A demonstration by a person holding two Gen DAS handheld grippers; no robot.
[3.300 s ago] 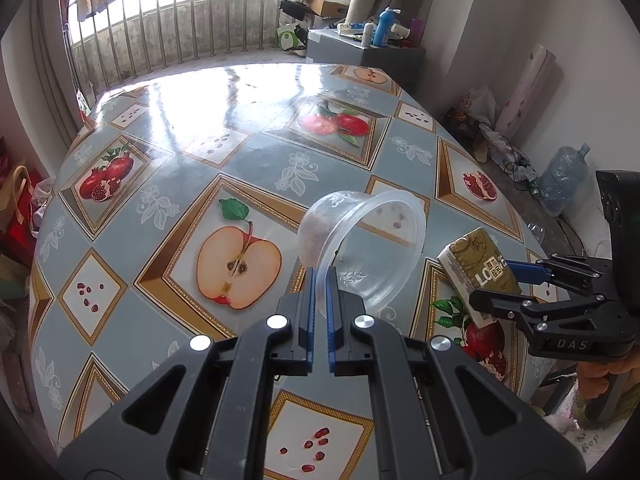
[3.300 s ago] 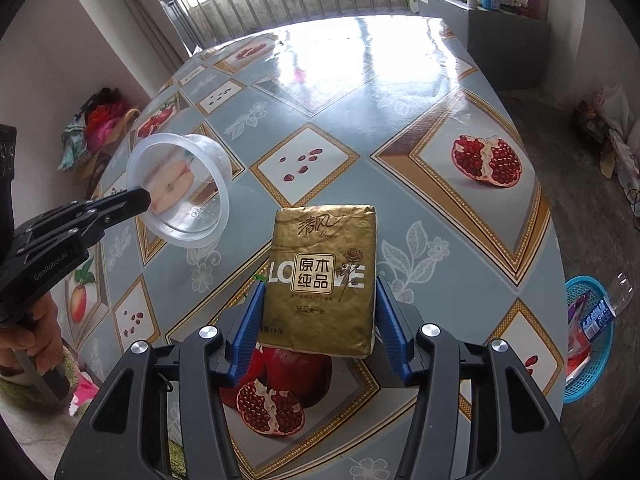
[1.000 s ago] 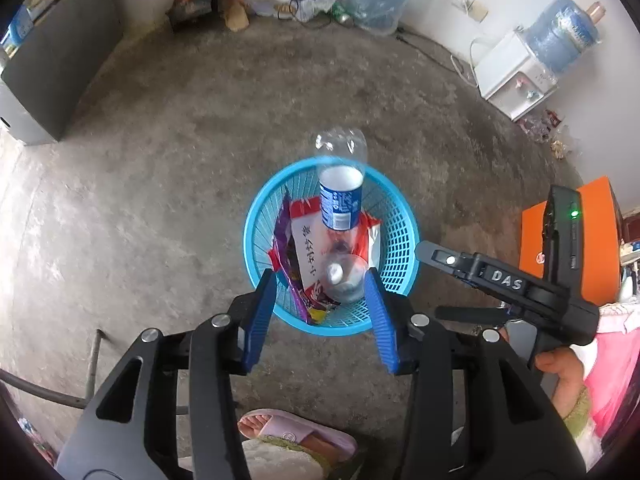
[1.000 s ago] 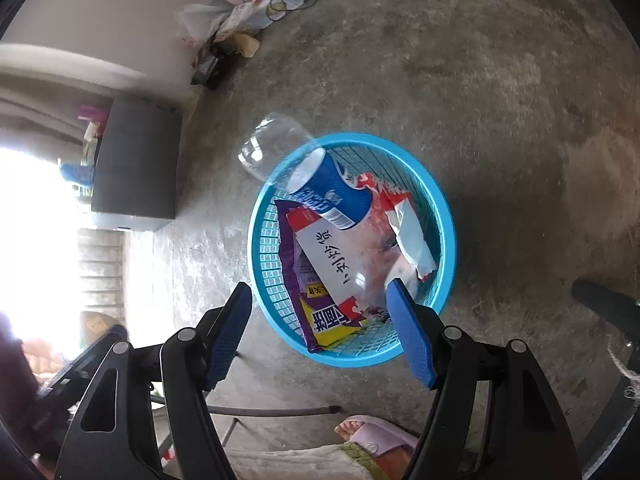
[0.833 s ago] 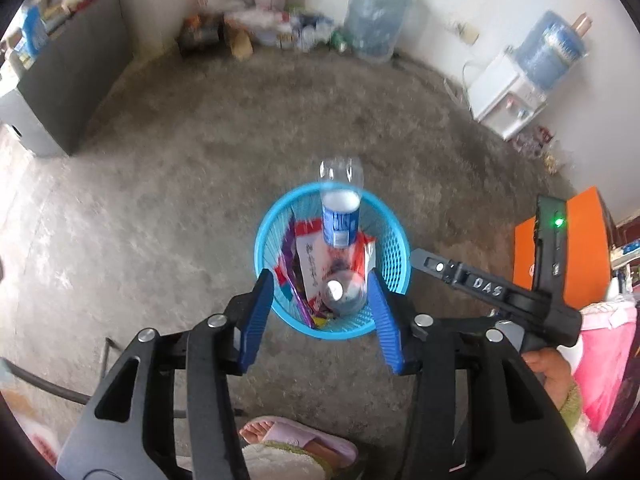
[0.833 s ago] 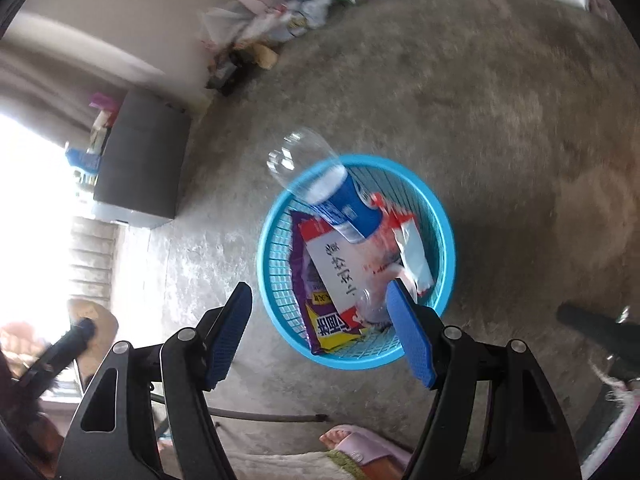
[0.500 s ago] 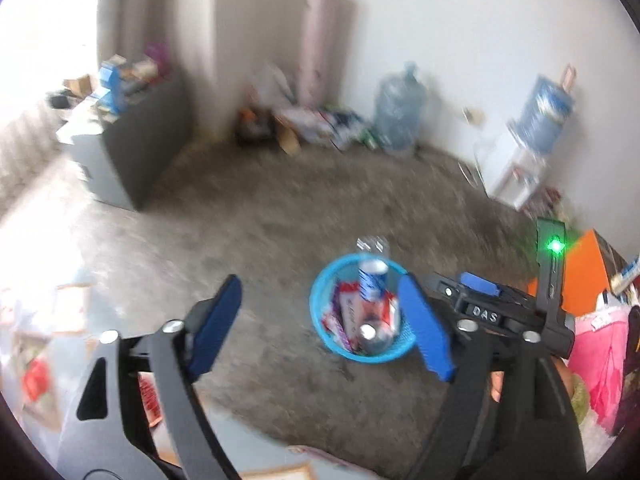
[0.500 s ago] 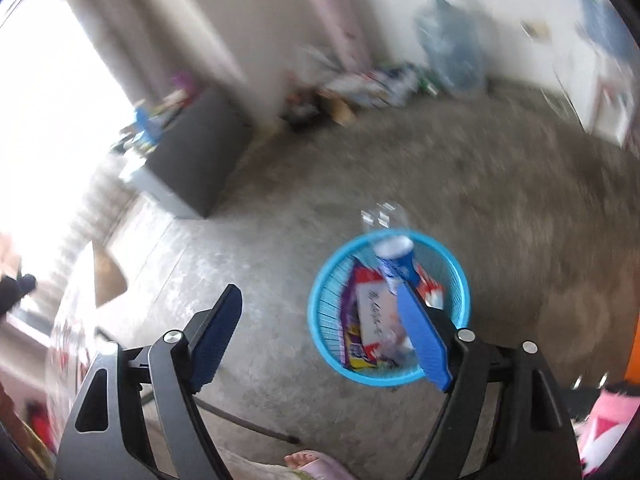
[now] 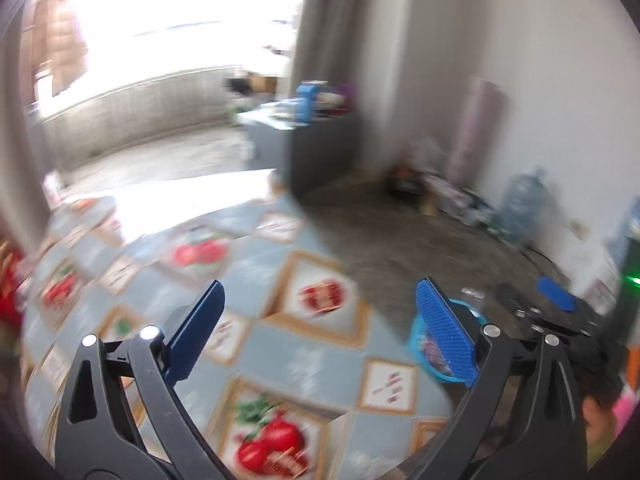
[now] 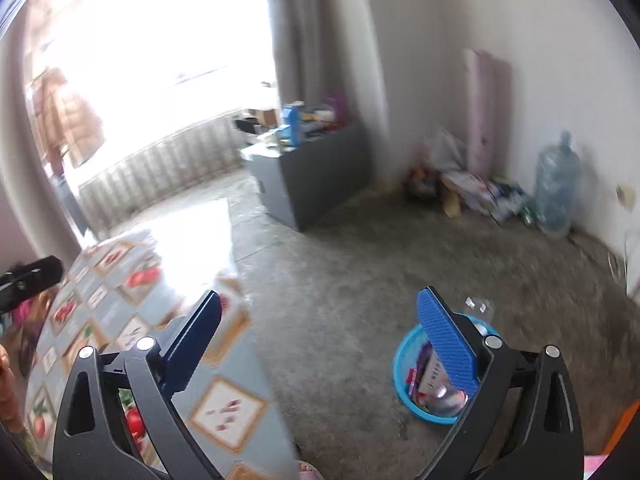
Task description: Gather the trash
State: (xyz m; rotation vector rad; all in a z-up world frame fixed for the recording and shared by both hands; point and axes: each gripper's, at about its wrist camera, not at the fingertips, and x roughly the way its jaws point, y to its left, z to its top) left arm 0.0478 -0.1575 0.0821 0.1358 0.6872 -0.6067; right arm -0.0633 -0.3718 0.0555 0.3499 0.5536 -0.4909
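A blue basket (image 10: 404, 376) full of trash stands on the concrete floor, with wrappers and a clear bottle (image 10: 478, 306) in it. In the left wrist view only its edge (image 9: 416, 340) shows behind my right finger. My left gripper (image 9: 320, 332) is open and empty above the fruit-patterned table (image 9: 312, 344). My right gripper (image 10: 320, 336) is open and empty, above the floor between the table edge (image 10: 240, 400) and the basket. The right gripper also shows in the left wrist view (image 9: 556, 300). Both views are blurred.
A grey cabinet (image 10: 316, 172) with bottles on top stands by the curtain. Clutter and a large water jug (image 10: 556, 192) lie along the far wall. A rolled pink mat (image 10: 486, 108) leans on the wall. A bright window is at the back left.
Both grippers have swung up and away from the basket toward the table. The basket has shifted to the lower right of both views. Both stay open and empty.
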